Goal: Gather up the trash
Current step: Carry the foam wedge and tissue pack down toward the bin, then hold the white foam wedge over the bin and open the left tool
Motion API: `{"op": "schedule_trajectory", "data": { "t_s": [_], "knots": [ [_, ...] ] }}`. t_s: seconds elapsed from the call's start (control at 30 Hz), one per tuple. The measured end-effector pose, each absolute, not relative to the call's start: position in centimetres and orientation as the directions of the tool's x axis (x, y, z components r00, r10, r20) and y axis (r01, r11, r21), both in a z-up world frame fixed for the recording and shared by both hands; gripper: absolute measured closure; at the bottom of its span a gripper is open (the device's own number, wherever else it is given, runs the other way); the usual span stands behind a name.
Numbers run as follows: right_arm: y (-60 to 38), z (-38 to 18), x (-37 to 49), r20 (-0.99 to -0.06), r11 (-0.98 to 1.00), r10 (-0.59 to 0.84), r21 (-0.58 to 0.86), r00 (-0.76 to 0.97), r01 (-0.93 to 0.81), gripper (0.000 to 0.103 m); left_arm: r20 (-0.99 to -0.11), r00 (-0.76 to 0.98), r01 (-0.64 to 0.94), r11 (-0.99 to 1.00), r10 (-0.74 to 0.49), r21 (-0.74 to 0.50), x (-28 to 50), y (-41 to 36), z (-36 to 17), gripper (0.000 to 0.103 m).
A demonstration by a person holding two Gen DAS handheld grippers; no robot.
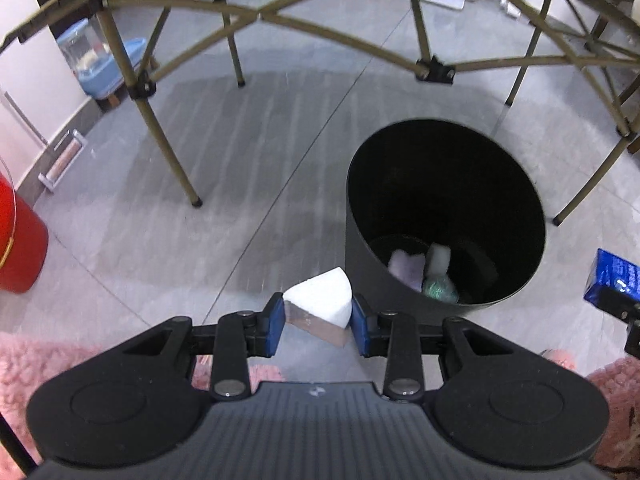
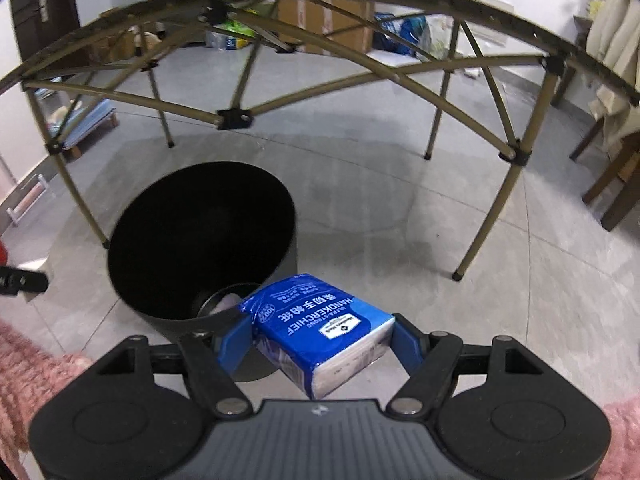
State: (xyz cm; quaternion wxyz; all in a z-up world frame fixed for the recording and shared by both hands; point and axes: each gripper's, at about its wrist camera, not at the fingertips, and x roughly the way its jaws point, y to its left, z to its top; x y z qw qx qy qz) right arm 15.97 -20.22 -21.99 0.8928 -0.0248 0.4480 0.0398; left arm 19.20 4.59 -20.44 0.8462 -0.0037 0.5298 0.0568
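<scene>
A black round bin [image 1: 444, 216] stands on the grey floor under a folding table; it also shows in the right wrist view [image 2: 200, 240]. Several trash pieces [image 1: 424, 272] lie at its bottom. My left gripper [image 1: 318, 322] is shut on a white foam wedge [image 1: 320, 296], held just left of the bin's near rim. My right gripper [image 2: 320, 340] is shut on a blue handkerchief tissue pack [image 2: 320, 328], held above the floor at the bin's right near side. The pack also shows at the right edge of the left wrist view [image 1: 612, 276].
The folding table's tan legs and cross braces [image 1: 168, 136] [image 2: 492, 208] arch over the bin. A red bucket [image 1: 16, 240] stands at far left, a blue container [image 1: 96, 60] by the wall. Wooden chair legs [image 2: 608, 184] stand at right. Boxes and bags lie beyond the table.
</scene>
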Motion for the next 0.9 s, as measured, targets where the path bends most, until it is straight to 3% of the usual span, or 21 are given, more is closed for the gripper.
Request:
{"op": "schedule_trajectory", "data": {
  "t_s": [0.9],
  "knots": [
    [-21.2,-23.4,20.6,-0.811,0.999,-0.003,-0.022,0.585,-0.026,0.03,-0.92,0.377,-0.102,0.992,0.108,0.074,22.5,2.5,-21.7,0.068]
  ]
}}
